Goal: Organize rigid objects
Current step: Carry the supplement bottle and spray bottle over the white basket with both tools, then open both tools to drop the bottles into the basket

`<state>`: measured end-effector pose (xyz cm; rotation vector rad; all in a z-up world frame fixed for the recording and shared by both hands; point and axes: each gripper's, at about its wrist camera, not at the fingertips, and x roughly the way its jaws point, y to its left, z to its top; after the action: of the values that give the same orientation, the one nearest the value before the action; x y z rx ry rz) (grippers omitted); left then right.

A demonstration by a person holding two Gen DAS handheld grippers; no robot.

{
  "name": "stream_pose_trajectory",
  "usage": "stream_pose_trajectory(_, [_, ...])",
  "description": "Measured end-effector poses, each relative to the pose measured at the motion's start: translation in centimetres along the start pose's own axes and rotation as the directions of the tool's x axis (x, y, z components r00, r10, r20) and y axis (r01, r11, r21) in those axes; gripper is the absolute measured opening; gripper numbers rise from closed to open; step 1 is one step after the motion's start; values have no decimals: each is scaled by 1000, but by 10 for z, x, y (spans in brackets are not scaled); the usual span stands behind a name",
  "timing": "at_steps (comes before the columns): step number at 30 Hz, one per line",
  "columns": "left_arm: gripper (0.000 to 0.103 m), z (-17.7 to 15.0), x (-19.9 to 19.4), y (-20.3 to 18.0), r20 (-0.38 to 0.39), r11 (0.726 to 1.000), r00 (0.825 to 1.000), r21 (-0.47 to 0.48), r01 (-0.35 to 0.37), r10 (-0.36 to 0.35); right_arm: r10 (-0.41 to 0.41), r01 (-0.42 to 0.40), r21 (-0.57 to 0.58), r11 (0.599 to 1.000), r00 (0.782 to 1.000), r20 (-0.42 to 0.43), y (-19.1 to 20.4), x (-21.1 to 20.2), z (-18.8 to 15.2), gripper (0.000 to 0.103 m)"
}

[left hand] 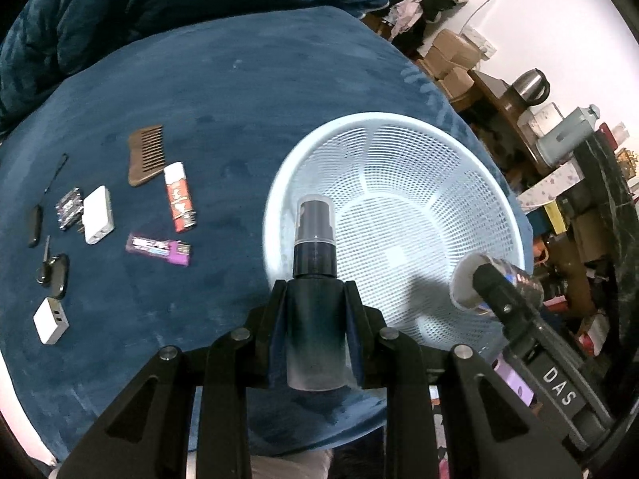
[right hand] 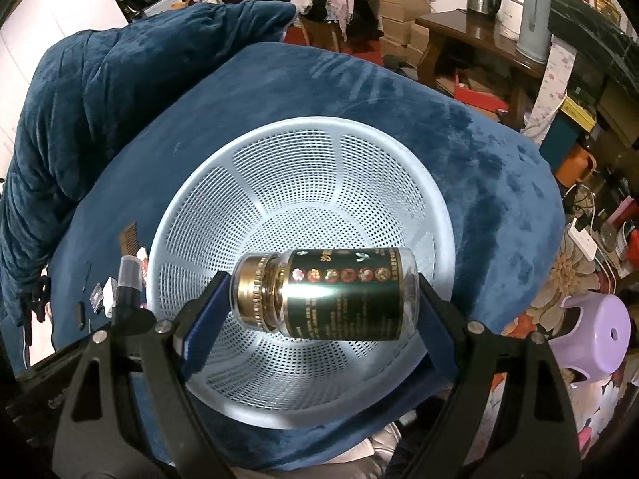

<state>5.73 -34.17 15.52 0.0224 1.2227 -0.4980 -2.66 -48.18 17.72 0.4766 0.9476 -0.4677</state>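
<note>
A: Status?
B: My left tool (left hand: 315, 291) grips the spray bottle (left hand: 315, 279) at the basket's (left hand: 399, 119) near-left rim; my right tool (right hand: 319, 299) clamps the jar (right hand: 331, 295) end-to-end over its middle.
A: Risk?
B: I reckon releasing high, the jar bounces out.

Our left gripper (left hand: 315, 299) and right gripper (right hand: 319, 299) are black, with round silver screws, triangle holes and blue pads on the fingers (right hand: 203, 319). One has white letters "DAS".

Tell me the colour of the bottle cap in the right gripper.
Gold cap, clearest in the right wrist view.
</note>
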Motion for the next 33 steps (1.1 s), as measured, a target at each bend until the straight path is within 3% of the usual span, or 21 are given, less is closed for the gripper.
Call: stream_pose_trajectory(33, [26, 8, 21, -23, -35, 999, 999, 38, 9, -8, -9, 9, 29, 1000, 1000, -11, -14, -1, 6, 88])
